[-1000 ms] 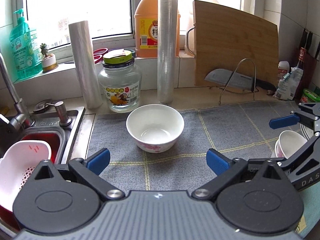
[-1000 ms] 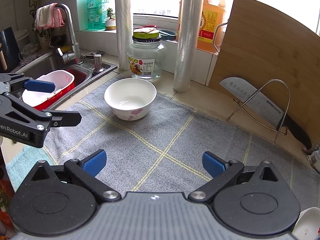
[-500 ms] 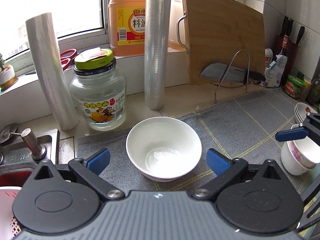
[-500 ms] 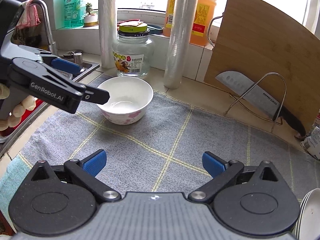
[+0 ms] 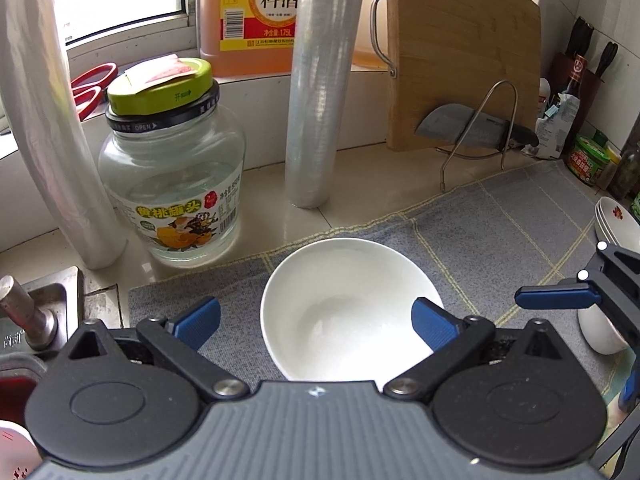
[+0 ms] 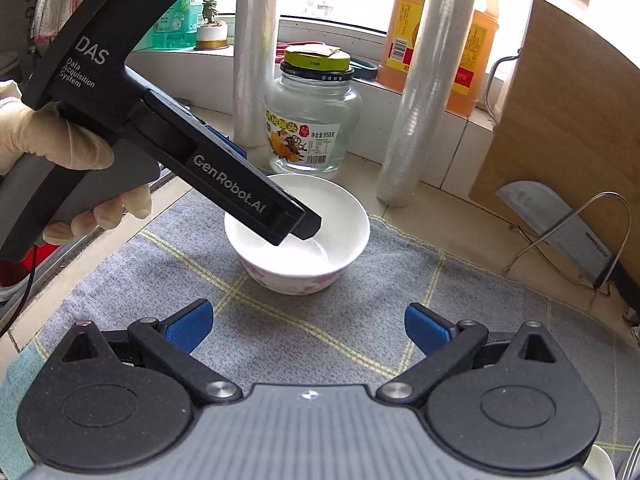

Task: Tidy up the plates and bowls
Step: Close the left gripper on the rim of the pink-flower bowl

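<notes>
Fingers of the left gripper [image 5: 316, 320] — spread wide — have advanced over the white bowl [image 5: 344, 312], ready to grasp; right gripper [image 6: 306, 326] waits open behind.

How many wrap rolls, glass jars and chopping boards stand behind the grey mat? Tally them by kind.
Wrap rolls: 2
Glass jars: 1
Chopping boards: 1
Total: 4

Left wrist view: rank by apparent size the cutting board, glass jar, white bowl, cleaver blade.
1. cutting board
2. glass jar and white bowl: look alike; the bowl is nearer and partly hidden, so unranked
3. cleaver blade
</notes>
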`<state>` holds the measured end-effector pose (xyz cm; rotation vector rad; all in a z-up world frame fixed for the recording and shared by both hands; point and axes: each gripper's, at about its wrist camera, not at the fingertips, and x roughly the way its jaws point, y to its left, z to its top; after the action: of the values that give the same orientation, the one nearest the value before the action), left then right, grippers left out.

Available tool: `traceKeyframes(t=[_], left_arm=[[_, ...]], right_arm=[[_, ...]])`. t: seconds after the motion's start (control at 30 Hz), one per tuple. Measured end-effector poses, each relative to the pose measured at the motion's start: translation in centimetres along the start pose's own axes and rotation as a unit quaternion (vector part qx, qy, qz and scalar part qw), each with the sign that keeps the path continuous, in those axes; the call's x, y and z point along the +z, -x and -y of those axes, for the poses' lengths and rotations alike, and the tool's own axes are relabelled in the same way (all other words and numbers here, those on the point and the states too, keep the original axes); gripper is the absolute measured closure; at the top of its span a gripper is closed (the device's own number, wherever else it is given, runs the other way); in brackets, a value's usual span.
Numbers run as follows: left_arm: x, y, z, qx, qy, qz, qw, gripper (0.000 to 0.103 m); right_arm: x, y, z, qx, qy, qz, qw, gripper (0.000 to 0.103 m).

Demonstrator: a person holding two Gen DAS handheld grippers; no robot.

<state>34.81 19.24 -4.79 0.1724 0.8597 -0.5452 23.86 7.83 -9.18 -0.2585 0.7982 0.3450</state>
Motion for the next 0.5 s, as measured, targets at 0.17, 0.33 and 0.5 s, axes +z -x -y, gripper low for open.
traceKeyframes(t=[0.17,0.33,0.5], left_arm=[[0.2,-0.9,-0.6,-0.008,-0.001,-0.012,0.9999,0.006],[0.4,-1.4,-0.9,-0.017,-0.008,-0.025,0.9995,0.011],[0.8,-2.1,-0.8,-0.037,-0.016,-0.04,0.9984,0.016]], right_arm=[[0.8,-2.3,0.5,0.014,-0.005,-0.005,1.0,0.0],[1.1,-3.7,0.9,0.025,-0.003,-0.006,1.0,0.001],[1.4,-4.5,1.1,0.033,0.003,-0.007,0.999,0.003]])
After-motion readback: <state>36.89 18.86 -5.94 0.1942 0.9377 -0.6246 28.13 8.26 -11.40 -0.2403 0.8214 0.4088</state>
